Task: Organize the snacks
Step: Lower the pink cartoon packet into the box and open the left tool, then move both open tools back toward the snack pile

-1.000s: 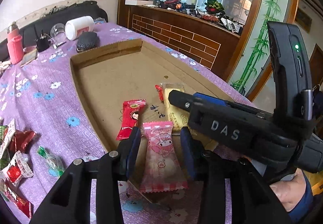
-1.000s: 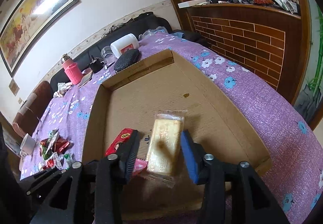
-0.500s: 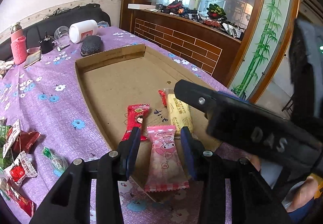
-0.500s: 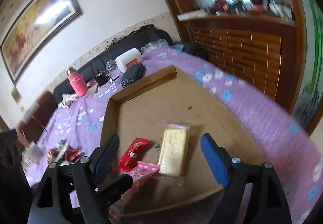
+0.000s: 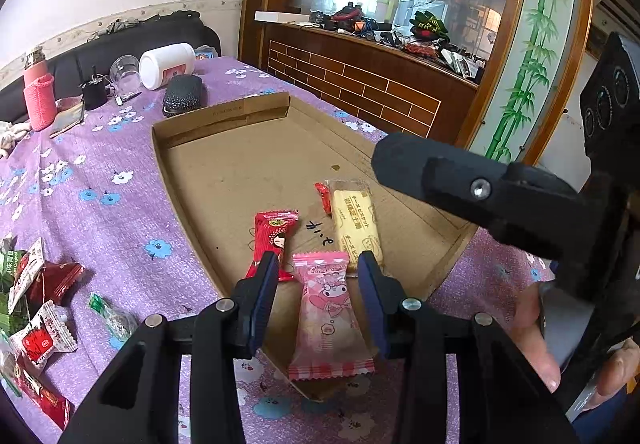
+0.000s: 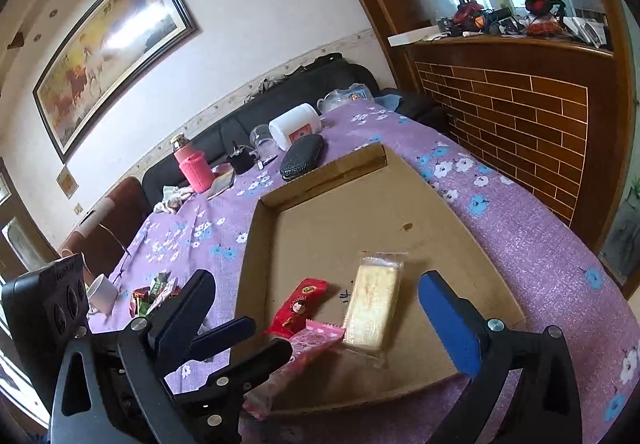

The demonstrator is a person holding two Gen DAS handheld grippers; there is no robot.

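From the left wrist view, the left gripper [image 5: 318, 286] points down at the near edge of the cardboard tray [image 5: 224, 115]; its jaws sit partly closed around the pink snack packet [image 5: 328, 314], which lies half over the tray's near rim, and whether the pads truly pinch the wrapper I cannot tell; at 12 o'clock of the packet lies the yellow biscuit bar [image 5: 354, 224] on the tray floor, at 11 o'clock the red snack packet [image 5: 274, 240]; at 9 o'clock, well apart on the purple tablecloth [image 5: 80, 171], a heap of loose snacks [image 5: 32, 296] waits unsorted; the right gripper's finger crosses the frame at 3 o'clock.

From the right wrist view, the right gripper [image 6: 316, 310] stands with its jaws wide apart, having just been opening, and nothing is between the pads; the biscuit bar [image 6: 374, 308] lies free in the tray below, so that placement looks finished; at 7 o'clock the left gripper [image 6: 256, 340] bears on the pink packet [image 6: 304, 352].

By my judgement the step in hand is laying the pink packet beside the others; next the left should carry it fully over the rim, part its jaws, then turn toward the heap at 9 o'clock.
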